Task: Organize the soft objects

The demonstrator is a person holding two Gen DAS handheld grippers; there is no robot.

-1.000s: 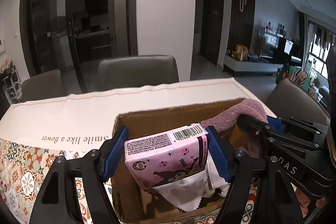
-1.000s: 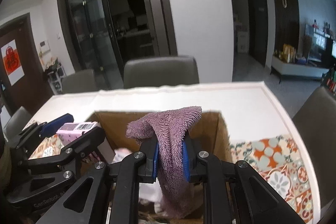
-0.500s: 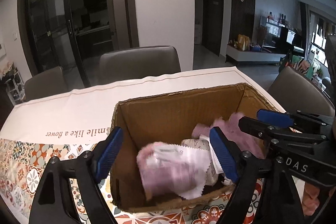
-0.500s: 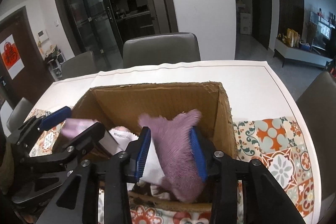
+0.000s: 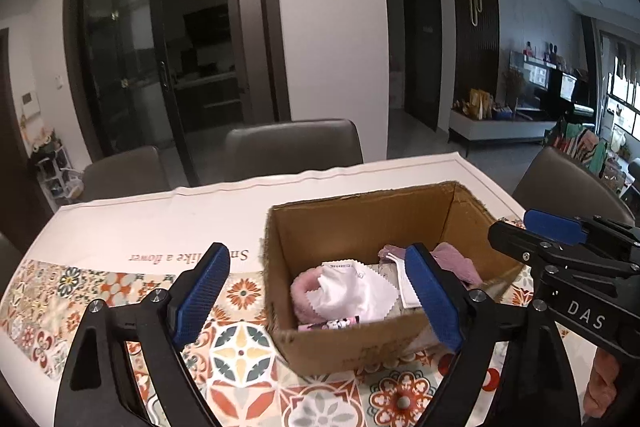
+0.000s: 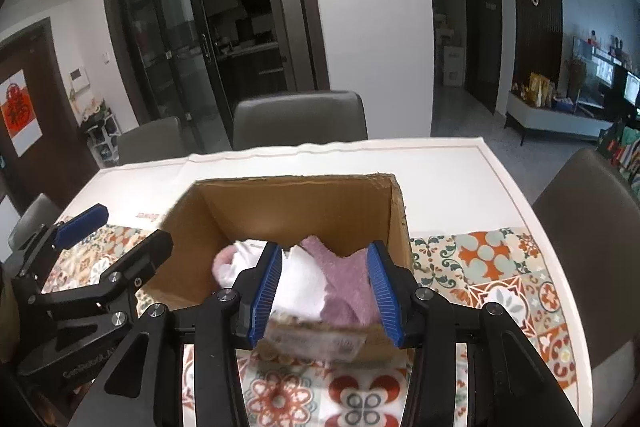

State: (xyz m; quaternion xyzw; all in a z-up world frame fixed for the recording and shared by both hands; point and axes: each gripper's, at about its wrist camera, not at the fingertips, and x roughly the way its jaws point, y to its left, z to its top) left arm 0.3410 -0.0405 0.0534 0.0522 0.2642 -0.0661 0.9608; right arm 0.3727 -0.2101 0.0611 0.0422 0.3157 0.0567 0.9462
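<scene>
An open cardboard box [image 5: 360, 219] stands on the table and shows in the right wrist view [image 6: 296, 199] too. Inside lie a pink tissue pack [image 5: 332, 324], a white cloth [image 5: 352, 287], a pink fluffy item [image 5: 302, 291] and a purple towel [image 5: 456, 263], also seen in the right wrist view [image 6: 344, 279]. My left gripper [image 5: 316, 291] is open and empty, held above the box's near left corner. My right gripper [image 6: 326, 291] is open and empty over the box's near wall, and it shows at the right in the left wrist view [image 5: 552, 227].
The table carries a white cloth with printed words [image 5: 188, 255] and a patterned tile-print runner [image 5: 240, 351]. Grey chairs [image 5: 292, 143] stand at the far side and one [image 6: 580, 203] at the right. A glass door and a living room lie beyond.
Both grippers opened: the tissue pack dropped from the left and the purple towel from the right into the box. Both grippers then pulled back and up from the box.
</scene>
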